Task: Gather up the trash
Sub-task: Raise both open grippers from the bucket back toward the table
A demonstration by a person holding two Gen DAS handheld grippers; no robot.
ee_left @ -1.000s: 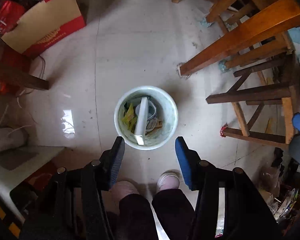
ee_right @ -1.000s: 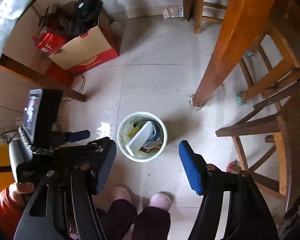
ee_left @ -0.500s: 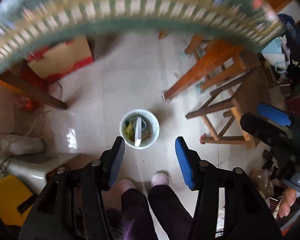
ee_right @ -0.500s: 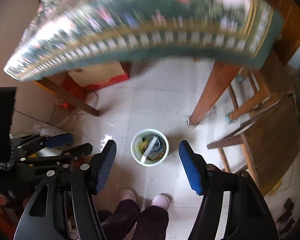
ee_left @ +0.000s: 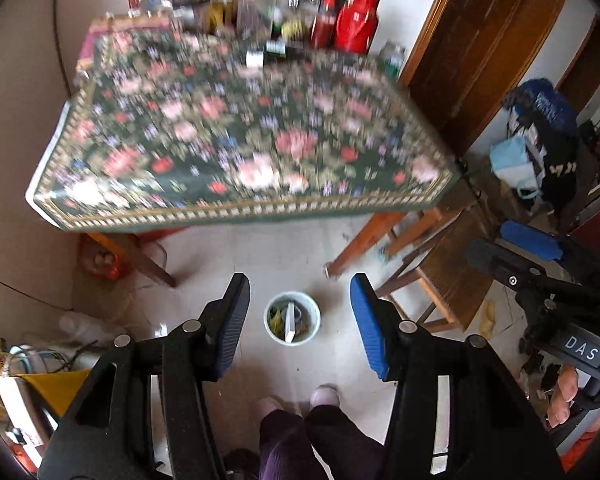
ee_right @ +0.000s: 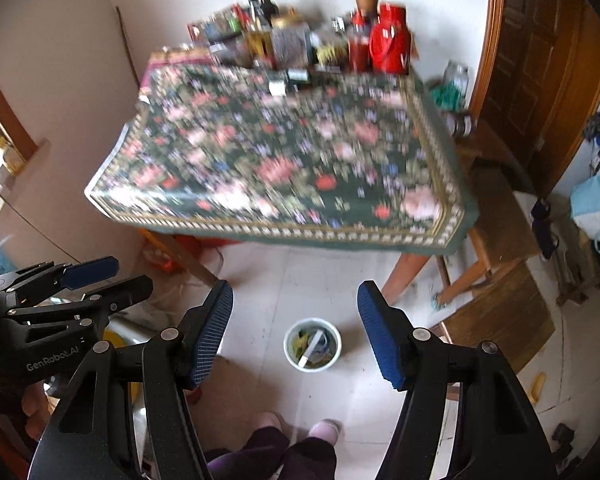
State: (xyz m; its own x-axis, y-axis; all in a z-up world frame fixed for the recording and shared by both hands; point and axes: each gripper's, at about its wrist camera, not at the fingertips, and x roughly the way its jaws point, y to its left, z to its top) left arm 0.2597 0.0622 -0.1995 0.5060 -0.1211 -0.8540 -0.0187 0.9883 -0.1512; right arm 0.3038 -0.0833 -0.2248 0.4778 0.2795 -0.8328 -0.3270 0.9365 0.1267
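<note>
Pale round bin [ee_left: 292, 323] upright on floor w/ trash inside [ee_left: 288, 322].

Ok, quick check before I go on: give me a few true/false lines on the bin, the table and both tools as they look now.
1. The bin stands on the floor with trash in it. True.
2. The left tool grips a piece of trash. False: its jaws are open with nothing between them.
3. The right tool is empty. True: open, nothing between the fingers.
4. The bin sits on the table. False: it is on the floor, in front of the table's near edge.
5. Bottles and a red jug crowd the table's far end. True.
6. The near part of the tablecloth is piled with trash. False: no loose trash shows there, though that area is blurred.
</note>
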